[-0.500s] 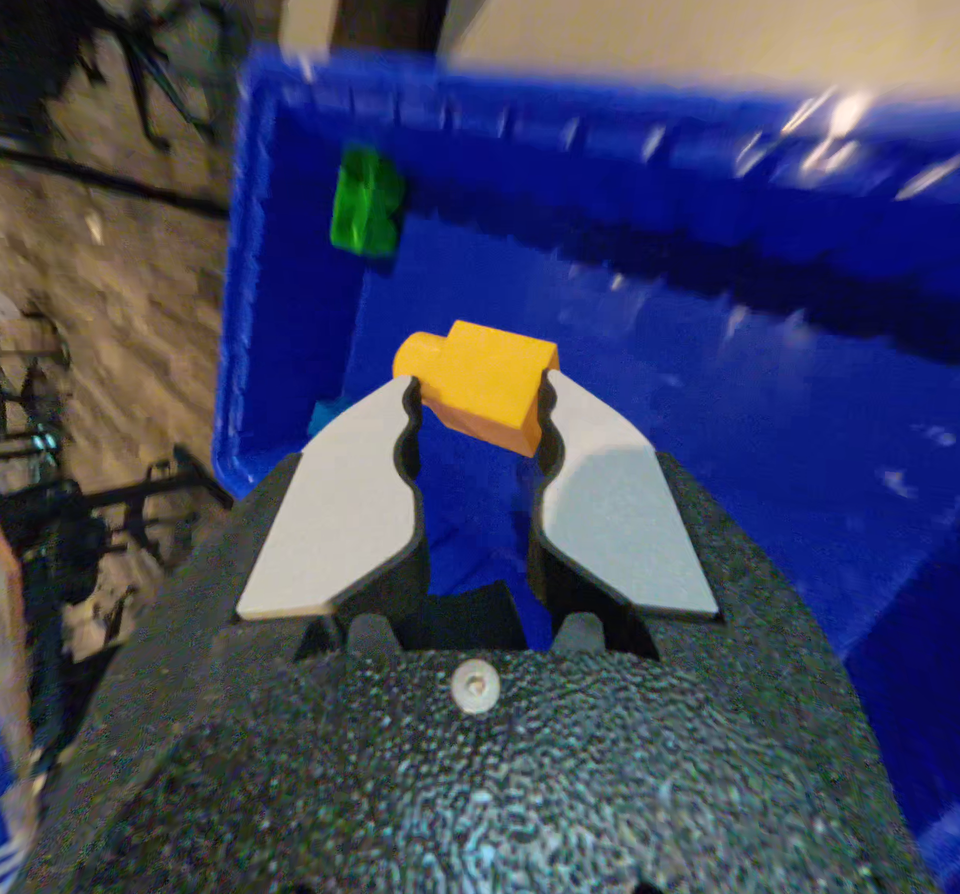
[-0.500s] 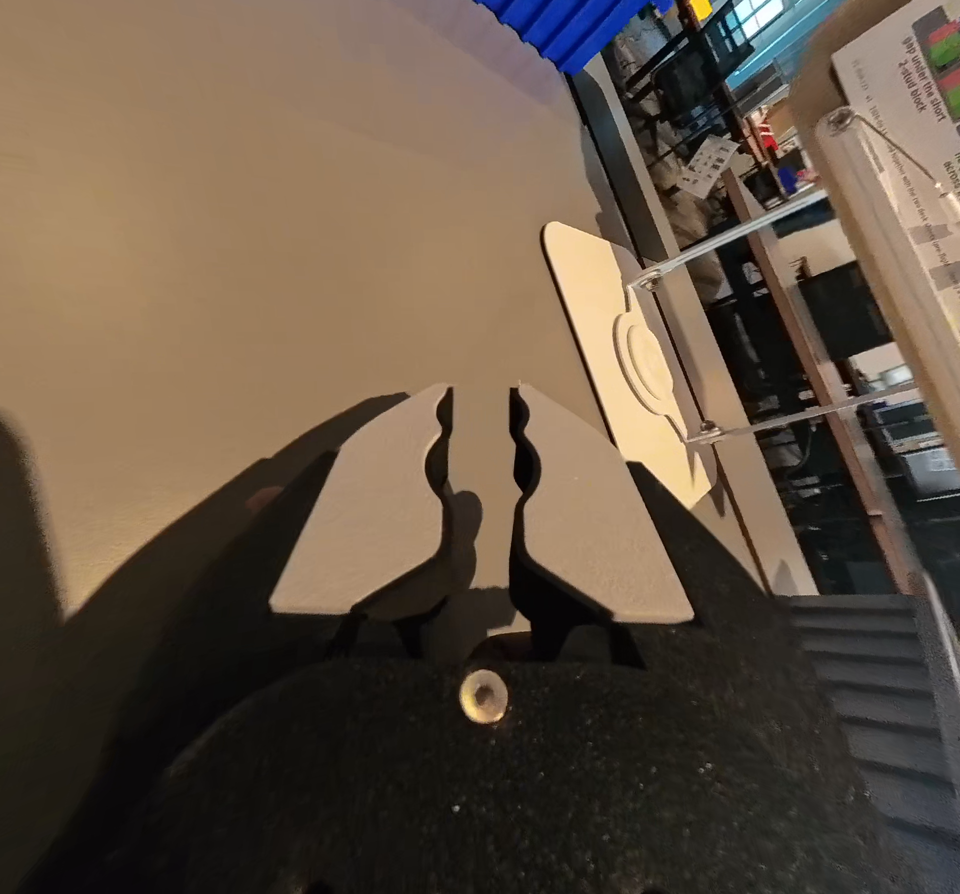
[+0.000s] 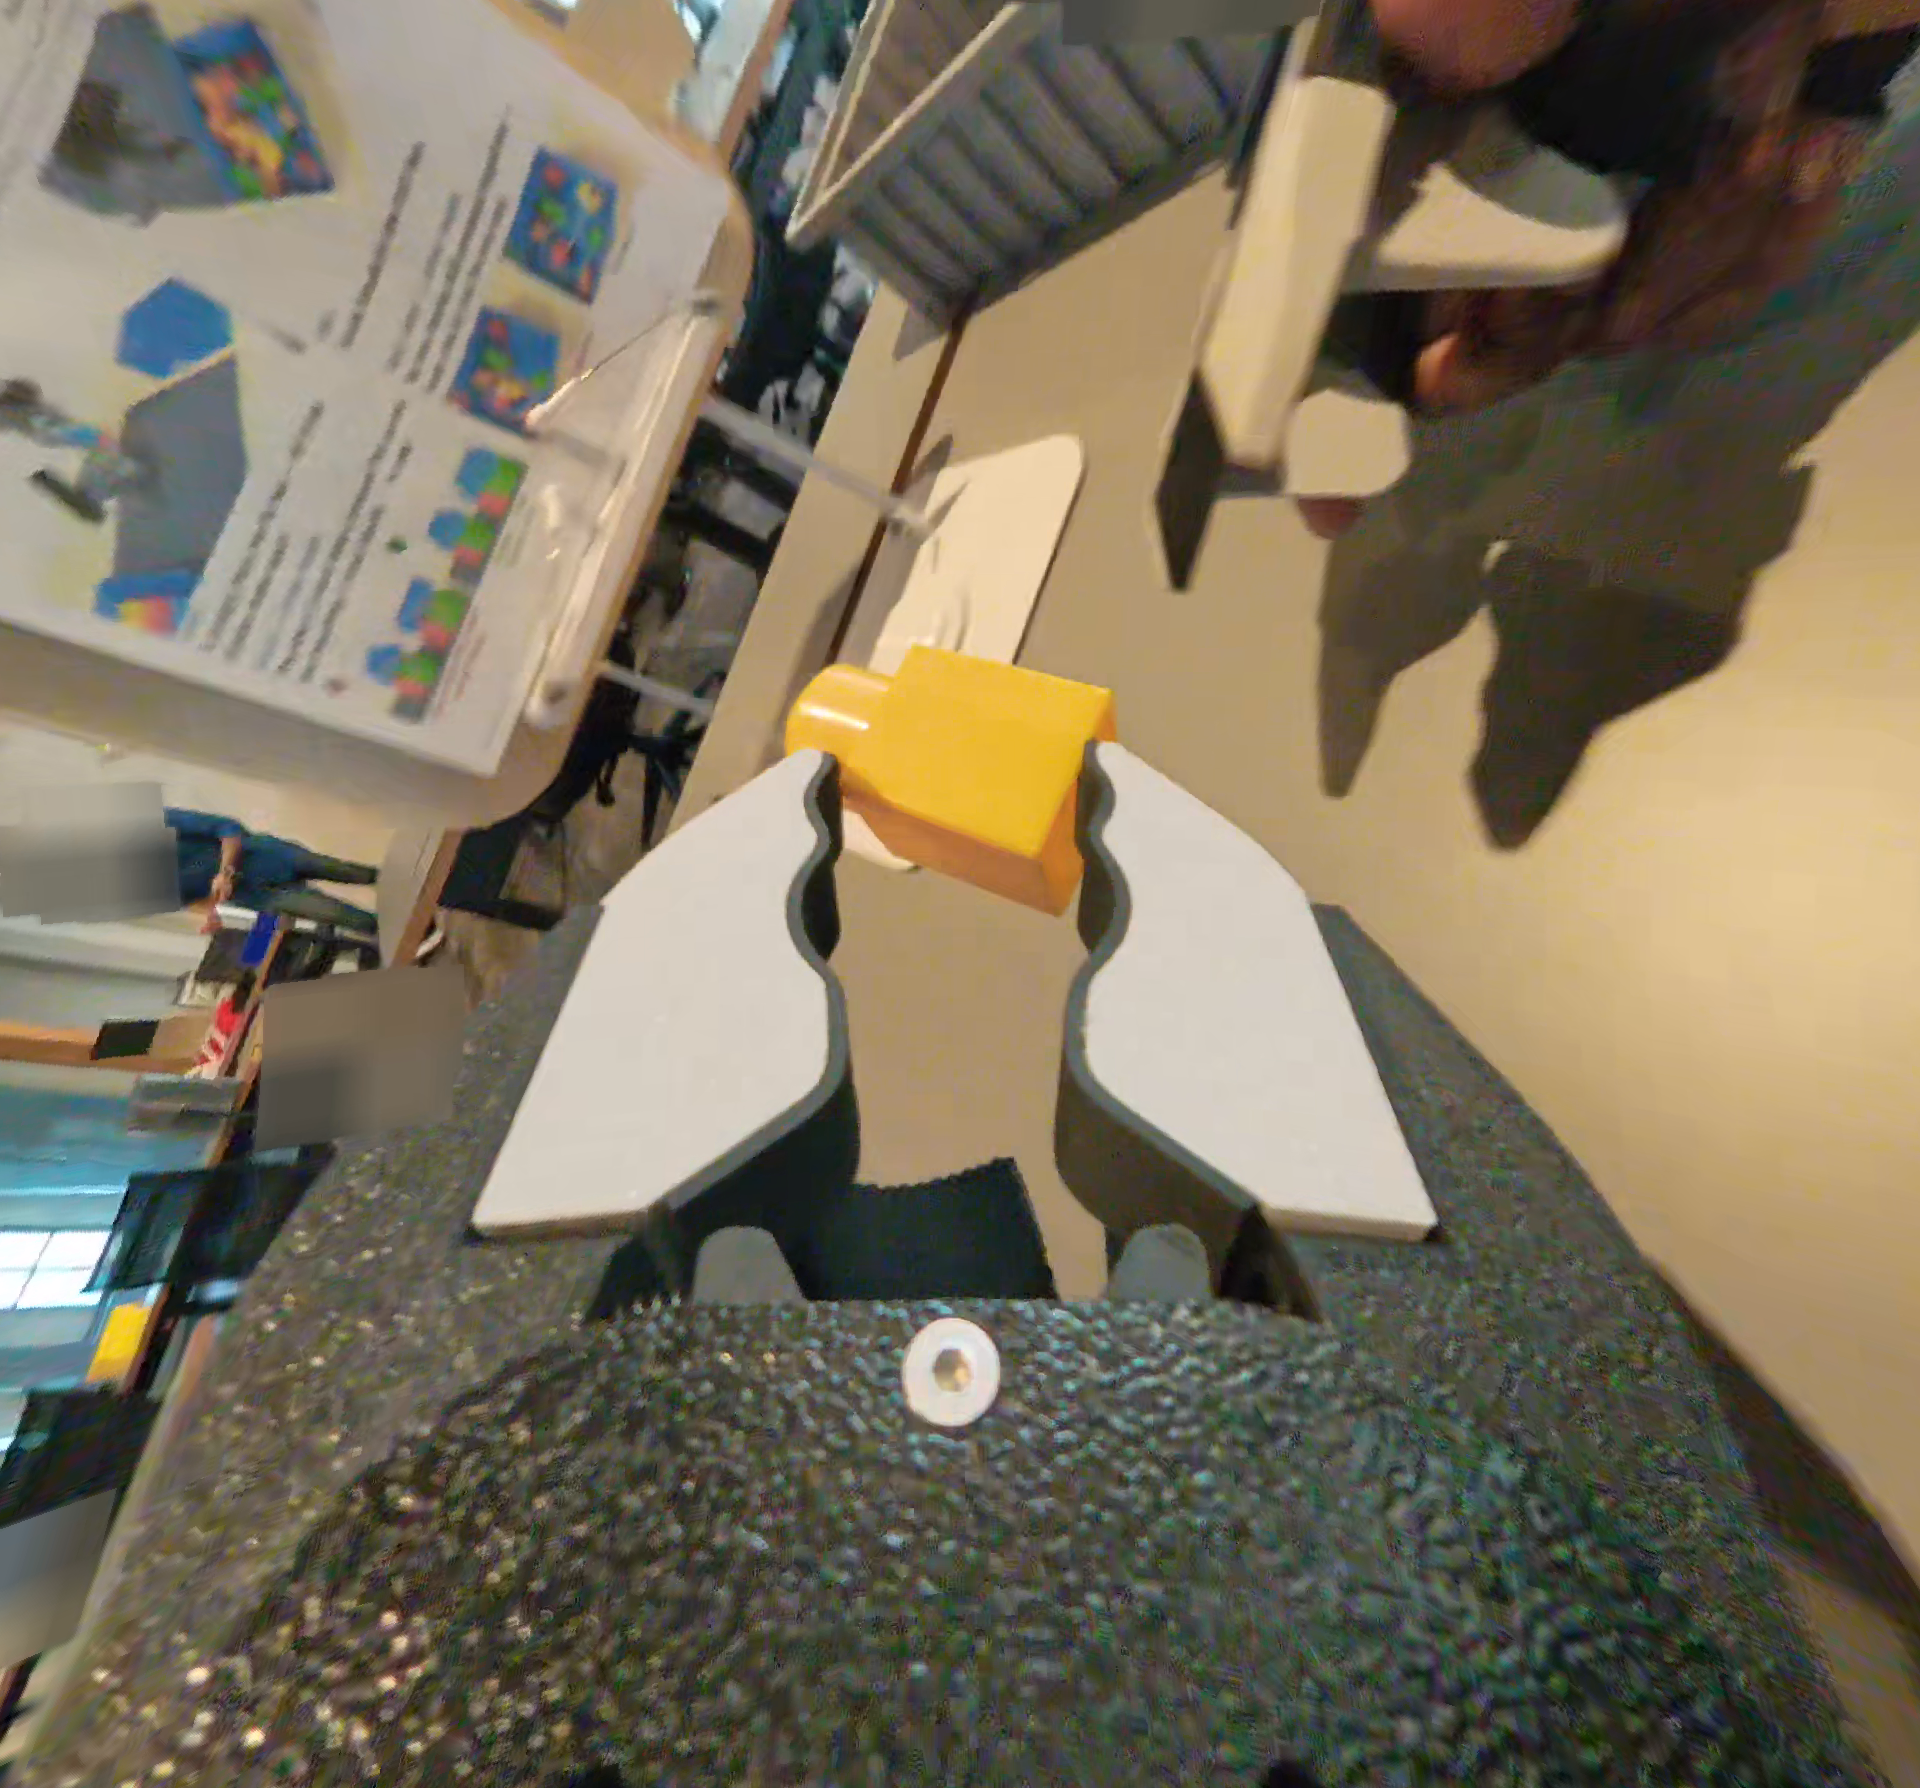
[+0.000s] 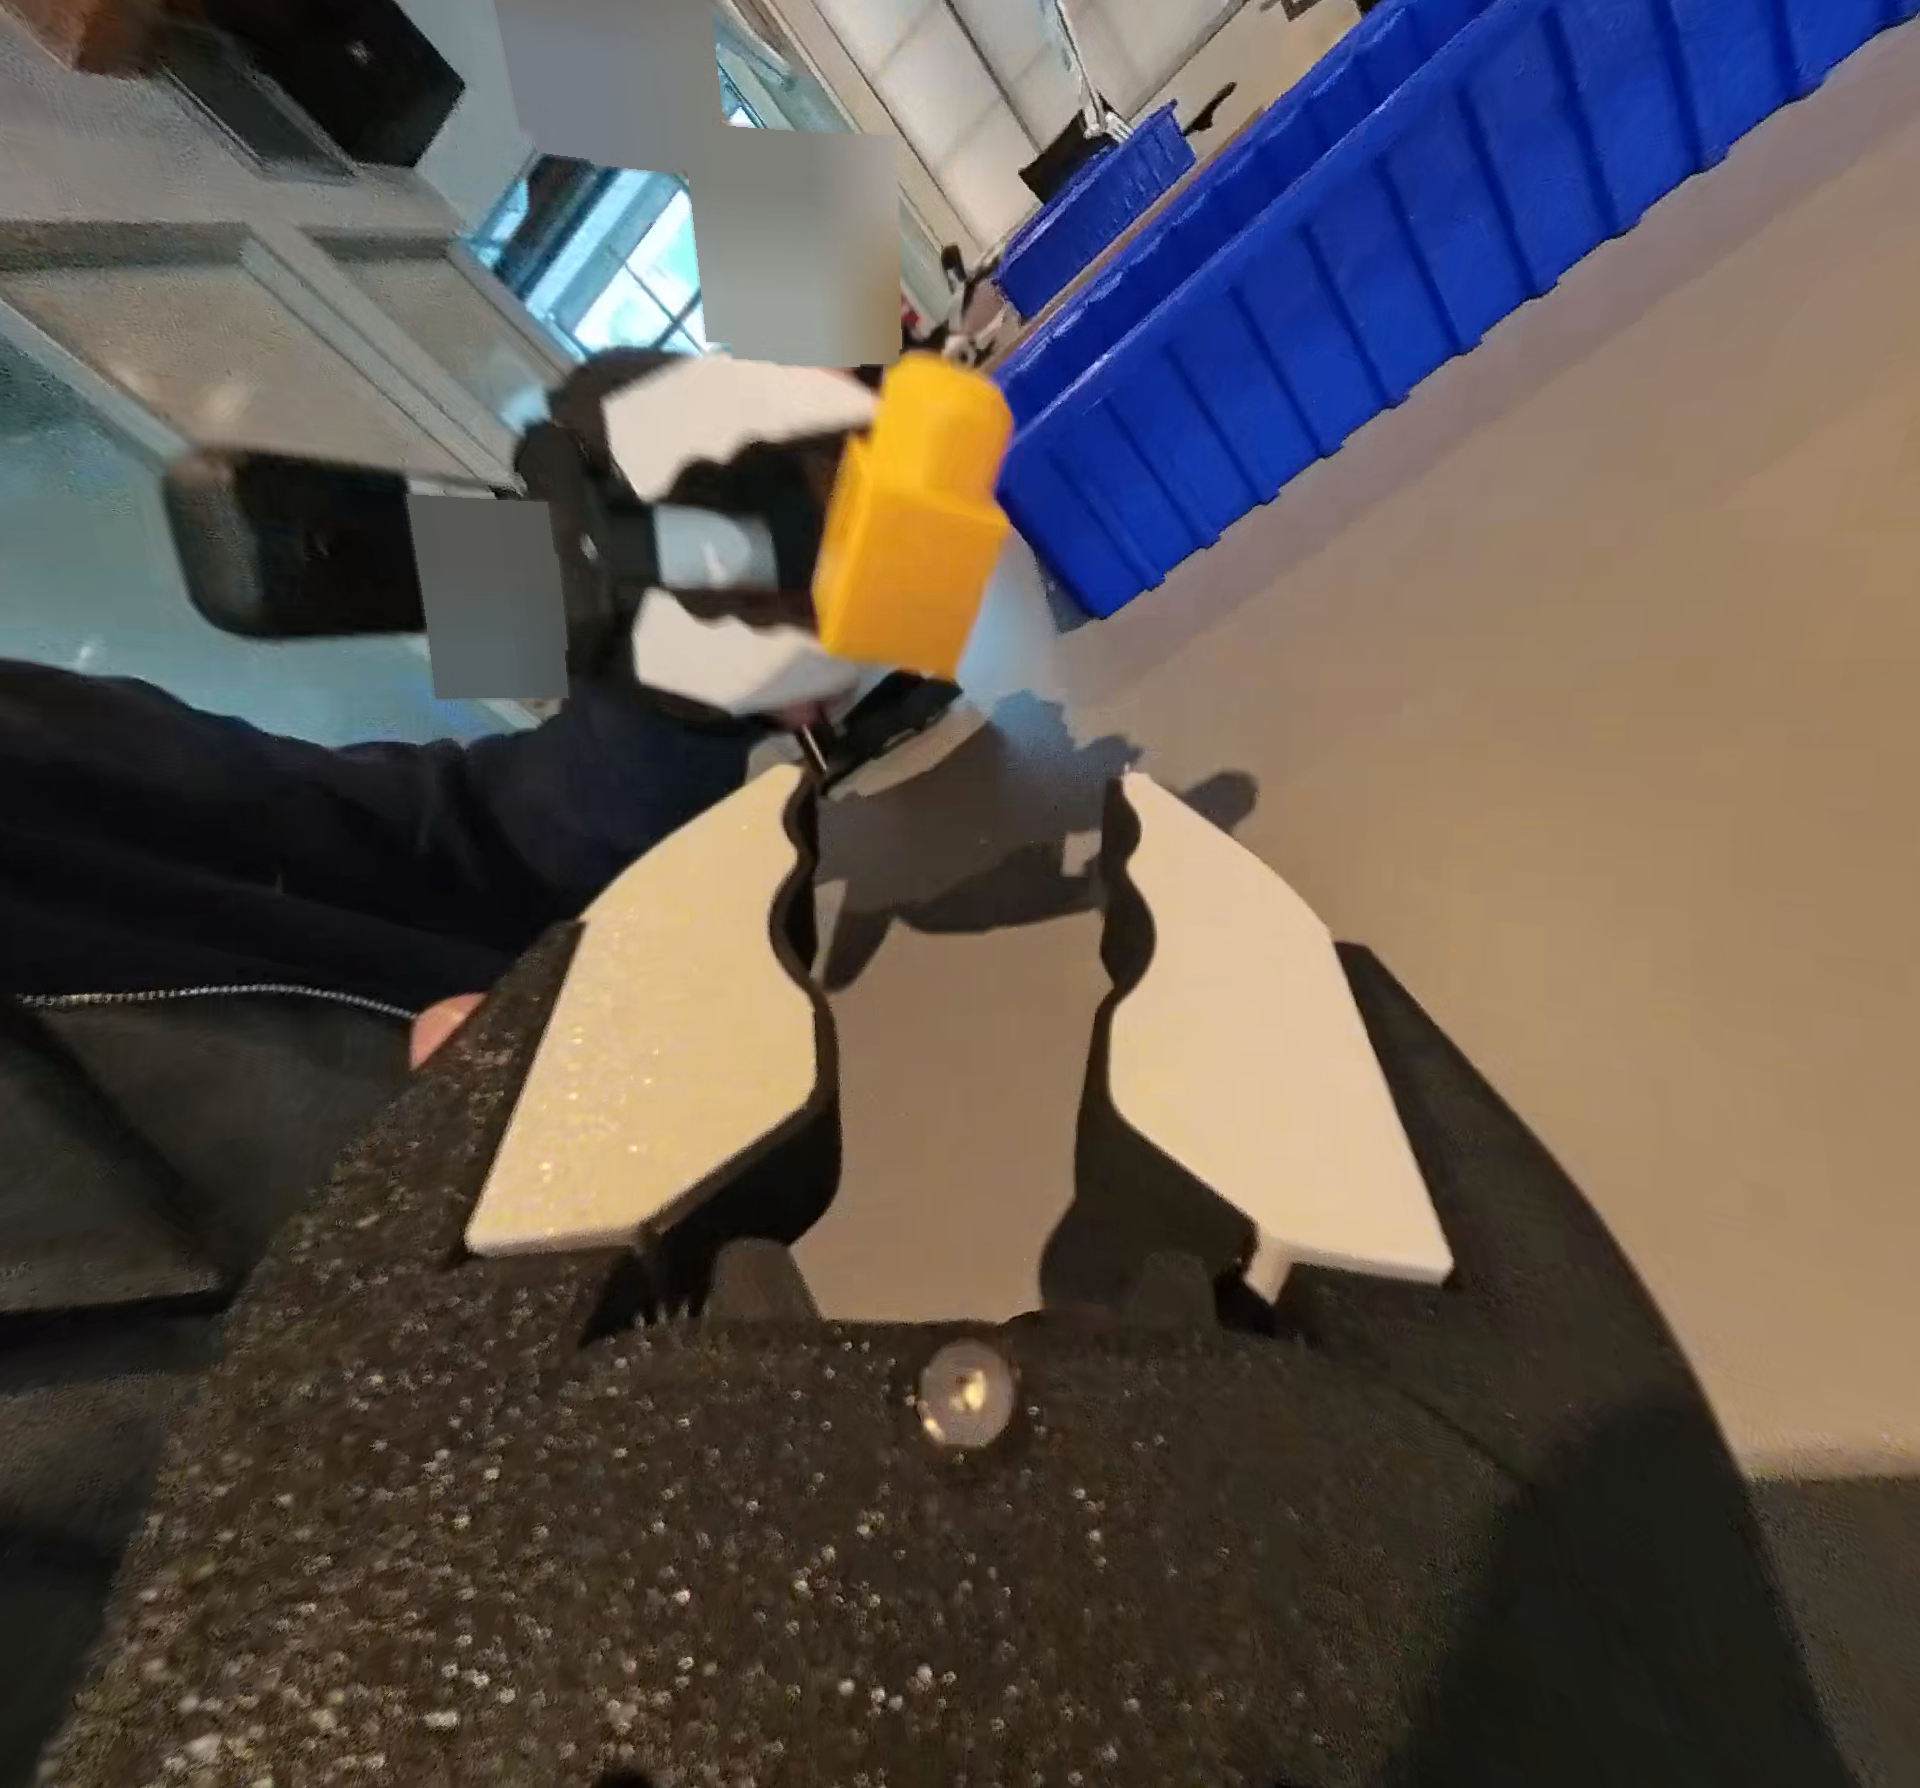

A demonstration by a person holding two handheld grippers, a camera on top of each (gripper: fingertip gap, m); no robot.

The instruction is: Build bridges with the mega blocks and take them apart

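Observation:
My left gripper (image 3: pixel 956 782) is shut on a yellow one-stud mega block (image 3: pixel 966 772) and holds it in the air above the beige table (image 3: pixel 1558 1011), stud pointing left. The same block (image 4: pixel 909 533) shows in the right wrist view, held by the left gripper (image 4: pixel 831 543) in front of the blue bin. My right gripper (image 4: pixel 961 803) is open and empty, low over the table. It also shows in the left wrist view (image 3: pixel 1278 304), upper right, held by a hand.
A long blue bin (image 4: pixel 1351 304) stands on the table at the right of the right wrist view. An instruction sheet in a clear stand (image 3: pixel 312 336) with a white base plate (image 3: pixel 987 533) stands at the table's edge. A grey ribbed object (image 3: pixel 997 180) lies beyond it. The tips of one gripper are about 8 cm away from the tips of the other.
My left gripper has carried the yellow block out of the blue bin to over the table. My right gripper has opened wider and turned toward the left gripper.

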